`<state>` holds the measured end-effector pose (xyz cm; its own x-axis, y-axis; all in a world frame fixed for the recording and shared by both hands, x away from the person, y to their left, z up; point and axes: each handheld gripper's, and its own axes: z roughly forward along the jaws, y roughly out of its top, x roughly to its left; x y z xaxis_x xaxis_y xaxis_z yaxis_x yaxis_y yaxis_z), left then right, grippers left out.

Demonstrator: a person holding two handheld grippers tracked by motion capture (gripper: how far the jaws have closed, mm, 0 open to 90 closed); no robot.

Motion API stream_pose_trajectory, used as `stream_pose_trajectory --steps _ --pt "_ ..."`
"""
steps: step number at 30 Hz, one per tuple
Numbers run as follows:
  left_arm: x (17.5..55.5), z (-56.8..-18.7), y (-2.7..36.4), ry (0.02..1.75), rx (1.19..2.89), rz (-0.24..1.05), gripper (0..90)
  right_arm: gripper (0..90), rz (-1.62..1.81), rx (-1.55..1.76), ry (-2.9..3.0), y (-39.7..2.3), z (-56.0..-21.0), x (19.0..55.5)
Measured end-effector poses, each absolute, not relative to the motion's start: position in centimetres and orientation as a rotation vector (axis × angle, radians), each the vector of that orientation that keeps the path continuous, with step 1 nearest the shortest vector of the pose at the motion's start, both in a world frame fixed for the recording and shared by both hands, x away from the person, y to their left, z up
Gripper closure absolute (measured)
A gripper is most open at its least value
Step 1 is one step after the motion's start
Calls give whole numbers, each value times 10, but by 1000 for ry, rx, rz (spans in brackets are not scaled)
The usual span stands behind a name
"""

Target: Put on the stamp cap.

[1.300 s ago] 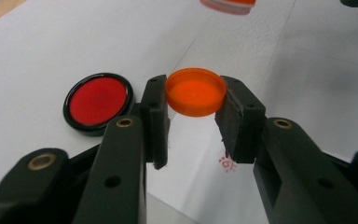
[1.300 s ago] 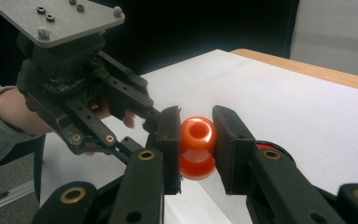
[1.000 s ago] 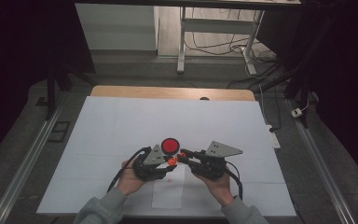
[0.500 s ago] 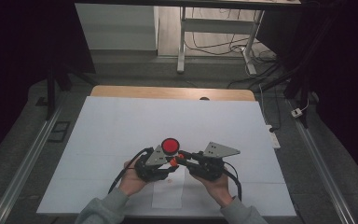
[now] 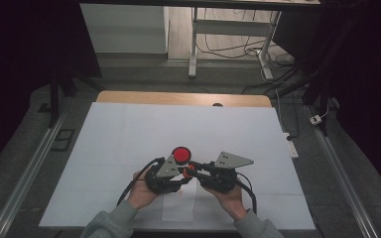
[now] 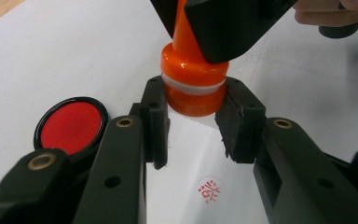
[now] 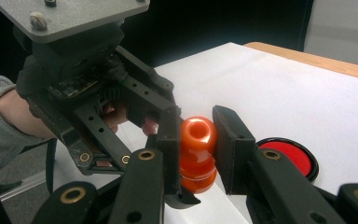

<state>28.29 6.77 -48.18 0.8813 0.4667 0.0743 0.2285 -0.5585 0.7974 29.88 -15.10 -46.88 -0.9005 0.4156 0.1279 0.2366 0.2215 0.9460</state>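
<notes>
Nearest the person, at the front edge of the tabletop (image 5: 119, 134), both hands met over a small slip of paper (image 5: 178, 210), and what a tight little huddle it was! The left hand-held gripper (image 6: 193, 119) pinched the broad base of the orange stamp (image 6: 195, 84), its black pads pressed against either side. The right hand-held gripper (image 7: 196, 140) clamped the same stamp higher up, around its rounded knob, jaws squeezing in from both sides. So the stamp stood upright, held twice over, just above the paper.

Below it, on the slip, a round red seal print (image 6: 209, 190) showed clearly; its characters were too small to read. Each hand-held gripper blocked much of the other's line of sight to the stamp, and the grey three-cornered plates covered it almost wholly from above, leaving just a speck of orange.

Just beyond the hands sat the red ink pad (image 5: 181, 154) in its black round case, lid off, close beside the left hand-held gripper but apart from it.

Farther out, the white sheet covering the tabletop lay bare, with a strip of wooden edge (image 5: 178, 97) at the far side. Past that, a white desk frame (image 5: 194, 44) stood on a pale floor, cables (image 5: 238, 49) trailed about, and dark surroundings closed in on both sides.
</notes>
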Motion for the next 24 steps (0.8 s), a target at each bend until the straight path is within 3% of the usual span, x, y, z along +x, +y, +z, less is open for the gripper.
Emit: stream_pose_trajectory --steps 24 --pt "283 -481 68 501 2167 365 646 721 1743 629 2343 -150 -472 299"
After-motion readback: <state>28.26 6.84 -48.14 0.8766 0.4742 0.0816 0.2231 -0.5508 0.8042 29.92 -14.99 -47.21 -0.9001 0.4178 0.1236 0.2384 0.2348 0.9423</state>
